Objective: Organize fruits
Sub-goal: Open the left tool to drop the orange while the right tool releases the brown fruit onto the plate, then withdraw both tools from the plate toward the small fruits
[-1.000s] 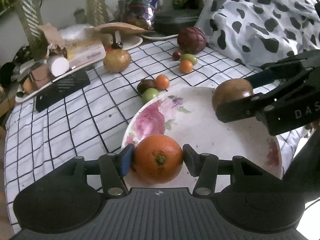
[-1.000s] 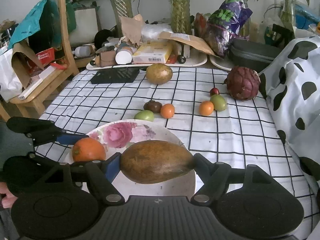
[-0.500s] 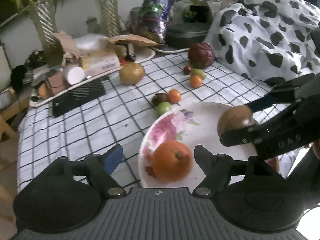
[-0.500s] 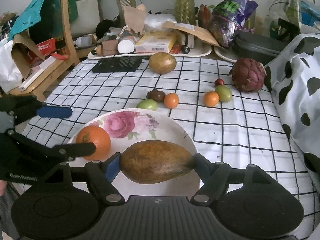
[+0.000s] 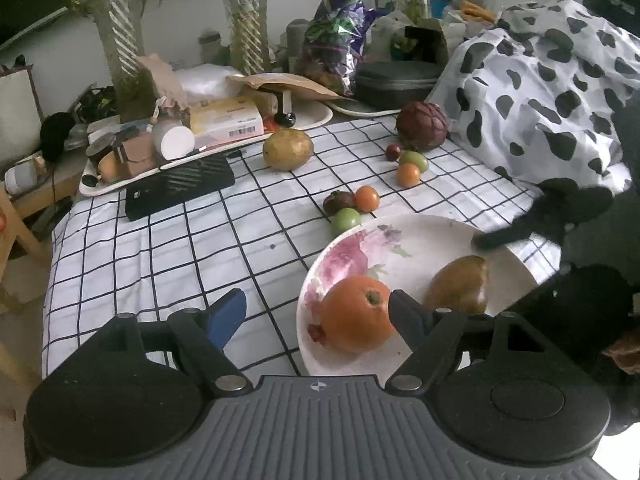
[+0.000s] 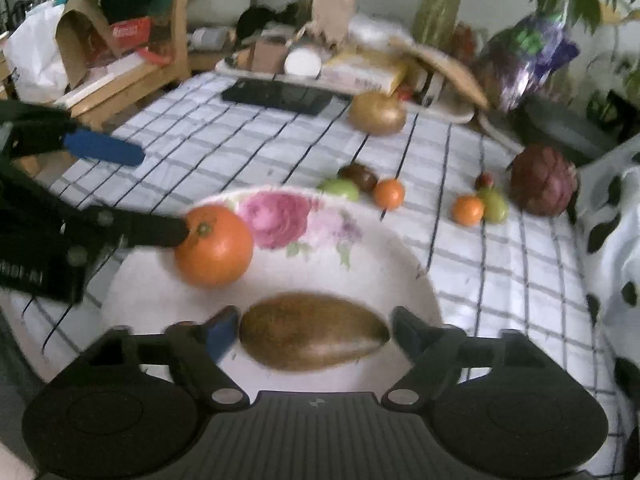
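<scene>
Both drops just landed. The left gripper [image 5: 316, 312], clamped on the round orange fruit with the green stem scar [image 5: 357, 313] a second ago, has let go: jaws now wide, pulled back and off to the left, its right finger just beside the fruit, which sits on the near-left part of the white floral-print plate [image 5: 424, 236]. The right gripper [image 6: 310, 330] was pinching the elongated brown-green fruit [image 6: 314, 332] end to end half a second ago; its jaws are opening now, the fruit is between them but gaps show at both tips, and it looks to be lying on the plate near the front rim, beside the orange one. So two fruits are plated and both hands are free. Not yet collected on the black-grid white tablecloth [image 5: 172, 240]: two clusters of small orange, green and dark fruits beyond the plate, a big yellow-brown round fruit [image 5: 287, 149], and a dark purple scaly fruit [image 5: 422, 126]. Next job is likely the nearest cluster.
</scene>
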`<state>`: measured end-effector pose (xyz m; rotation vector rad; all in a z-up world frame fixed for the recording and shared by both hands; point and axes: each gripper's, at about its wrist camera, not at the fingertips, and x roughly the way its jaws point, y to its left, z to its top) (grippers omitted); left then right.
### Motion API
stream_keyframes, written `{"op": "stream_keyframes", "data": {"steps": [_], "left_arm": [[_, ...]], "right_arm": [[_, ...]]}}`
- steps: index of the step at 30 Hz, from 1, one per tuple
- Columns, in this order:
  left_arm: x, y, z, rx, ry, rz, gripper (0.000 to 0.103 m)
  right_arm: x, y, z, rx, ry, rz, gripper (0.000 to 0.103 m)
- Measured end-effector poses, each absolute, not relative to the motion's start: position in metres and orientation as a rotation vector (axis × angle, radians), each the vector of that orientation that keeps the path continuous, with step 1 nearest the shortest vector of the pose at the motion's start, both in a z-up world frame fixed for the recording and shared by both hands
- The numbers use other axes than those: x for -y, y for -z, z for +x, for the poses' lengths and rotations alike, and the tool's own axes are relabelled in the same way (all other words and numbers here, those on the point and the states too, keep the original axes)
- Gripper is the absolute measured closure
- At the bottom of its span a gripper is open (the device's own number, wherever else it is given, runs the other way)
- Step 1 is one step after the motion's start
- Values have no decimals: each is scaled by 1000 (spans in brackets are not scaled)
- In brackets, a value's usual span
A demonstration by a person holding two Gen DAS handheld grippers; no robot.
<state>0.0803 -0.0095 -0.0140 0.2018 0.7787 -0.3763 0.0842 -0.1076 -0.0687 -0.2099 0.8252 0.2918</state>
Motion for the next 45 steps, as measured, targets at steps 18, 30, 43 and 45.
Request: {"op": "stream_keyframes", "data": {"steps": [18,30,43,45], "left_arm": [[12,-1,74,-816,302,135,26],[34,-5,71,-815,336,215,26],[13,-10,61,-772,284,178,26],[13,-10,62,-764,288,174,26]], "right_arm": [[128,49,60,-825,-210,-220,0],[155,48,68,-851,-84,-89,0],[149,42,74,-832,-53,-112,0],[148,40,75,-822,-46,-117,0]]}}
